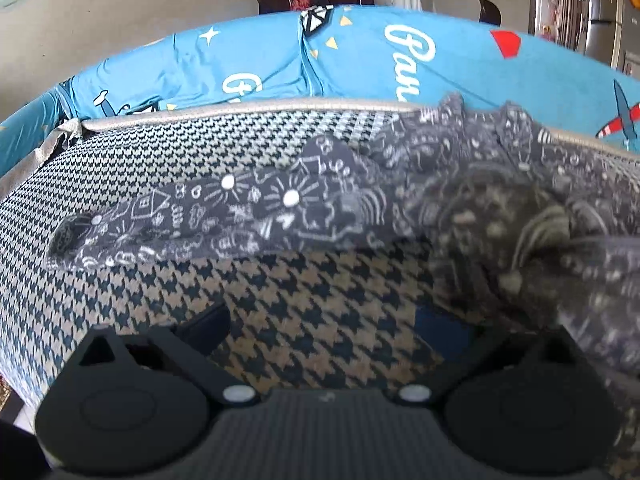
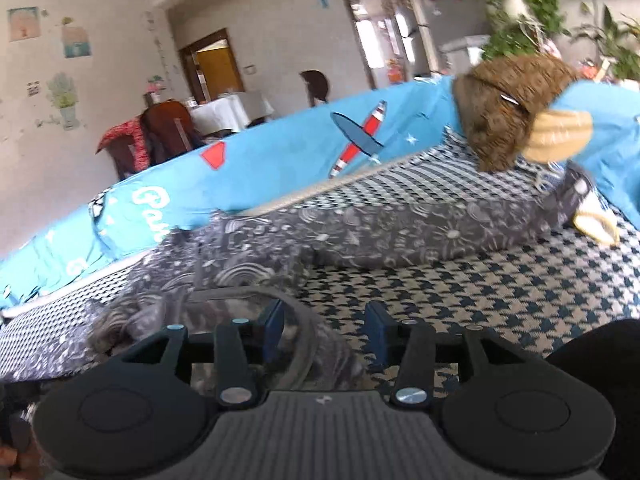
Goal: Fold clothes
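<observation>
Dark grey garment (image 1: 360,200) printed with white doodles — suns, houses, hearts — lies strung out across a houndstooth cushion (image 1: 168,160). In the left wrist view one long narrow part, a leg or sleeve (cannot tell which), runs leftward and ends flat on the cushion. The bulk bunches up at the right, blurred and close to the lens.

Left gripper (image 1: 320,332): fingers stand wide apart over bare houndstooth. Nothing lies between them. The right finger is partly hidden by the bunched cloth; contact there cannot be judged.

Right wrist view: the same garment (image 2: 400,232) stretches from lower left toward the far right. Its far end lies beside a brown plush toy (image 2: 508,112) with tan feet, which sits at the back of the cushion (image 2: 520,280).

Right gripper (image 2: 324,328): blue pads parted, with a clear gap between them. The left pad (image 2: 274,322) sits over a fold of the garment. The right pad is over bare cushion. No pinch shows — jaws read as open, nothing held.

Behind the cushion runs a bright blue cover (image 2: 280,148) printed with aeroplanes, stars and white script. Beyond it, a room with a white-clothed table (image 2: 228,110), dark chairs, a doorway (image 2: 212,60) and green plants (image 2: 524,4) at upper right.
</observation>
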`<state>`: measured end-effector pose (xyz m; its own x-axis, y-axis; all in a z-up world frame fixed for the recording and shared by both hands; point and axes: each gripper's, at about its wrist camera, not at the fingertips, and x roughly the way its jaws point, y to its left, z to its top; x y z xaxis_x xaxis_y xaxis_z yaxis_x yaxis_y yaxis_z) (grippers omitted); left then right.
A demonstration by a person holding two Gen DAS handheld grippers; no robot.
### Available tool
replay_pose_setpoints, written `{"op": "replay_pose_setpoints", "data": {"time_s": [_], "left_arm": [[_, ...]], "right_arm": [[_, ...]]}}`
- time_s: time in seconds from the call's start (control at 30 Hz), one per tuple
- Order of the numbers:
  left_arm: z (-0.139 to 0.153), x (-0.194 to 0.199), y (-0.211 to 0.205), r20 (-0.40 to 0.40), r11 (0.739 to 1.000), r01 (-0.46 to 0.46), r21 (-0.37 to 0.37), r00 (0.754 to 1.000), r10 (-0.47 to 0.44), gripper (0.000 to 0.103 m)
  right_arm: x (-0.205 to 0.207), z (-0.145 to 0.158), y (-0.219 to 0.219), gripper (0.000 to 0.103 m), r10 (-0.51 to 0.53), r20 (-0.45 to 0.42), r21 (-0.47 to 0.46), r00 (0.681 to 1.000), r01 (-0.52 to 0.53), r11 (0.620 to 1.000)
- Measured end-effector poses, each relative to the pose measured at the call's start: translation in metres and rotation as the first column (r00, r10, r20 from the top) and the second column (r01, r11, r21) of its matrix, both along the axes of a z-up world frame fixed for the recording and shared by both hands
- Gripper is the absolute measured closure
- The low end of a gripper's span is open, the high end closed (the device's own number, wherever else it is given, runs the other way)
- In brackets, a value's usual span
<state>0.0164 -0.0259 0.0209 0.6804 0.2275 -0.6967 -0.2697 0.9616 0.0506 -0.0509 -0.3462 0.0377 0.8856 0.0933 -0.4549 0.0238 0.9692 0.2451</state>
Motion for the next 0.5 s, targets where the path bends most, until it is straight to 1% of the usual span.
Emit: {"op": "replay_pose_setpoints", "data": {"time_s": [0.1, 0.17, 0.23, 0.33, 0.5], "left_arm": [[0.003, 0.005, 0.000, 0.009, 1.000, 0.011, -0.012, 1.000, -0.010, 0.000], [0.004, 0.008, 0.000, 0.009, 0.999, 0.024, -0.025, 1.000, -0.024, 0.000], [0.005, 0.011, -0.003, 0.011, 0.999, 0.046, -0.019, 0.999, -0.046, 0.000], [0.008, 0.014, -0.008, 0.019, 0.996, 0.090, -0.016, 0.996, -0.089, 0.000], [0.008, 0.028, -0.017, 0.000, 0.990, 0.137, 0.026, 0.991, -0.137, 0.000]], "right_arm": [[-0.006, 0.004, 0.015, 0.058, 0.113, 0.007, -0.033, 0.994, -0.113, 0.993], [-0.008, 0.005, 0.026, 0.058, 0.193, 0.007, -0.045, 0.981, -0.193, 0.980], [-0.010, 0.005, 0.036, 0.058, 0.263, 0.002, -0.047, 0.965, -0.263, 0.964], [-0.012, 0.004, 0.052, 0.058, 0.336, -0.003, -0.064, 0.942, -0.336, 0.940], [-0.010, -0.001, 0.077, 0.058, 0.442, -0.018, -0.107, 0.897, -0.441, 0.891]]}}
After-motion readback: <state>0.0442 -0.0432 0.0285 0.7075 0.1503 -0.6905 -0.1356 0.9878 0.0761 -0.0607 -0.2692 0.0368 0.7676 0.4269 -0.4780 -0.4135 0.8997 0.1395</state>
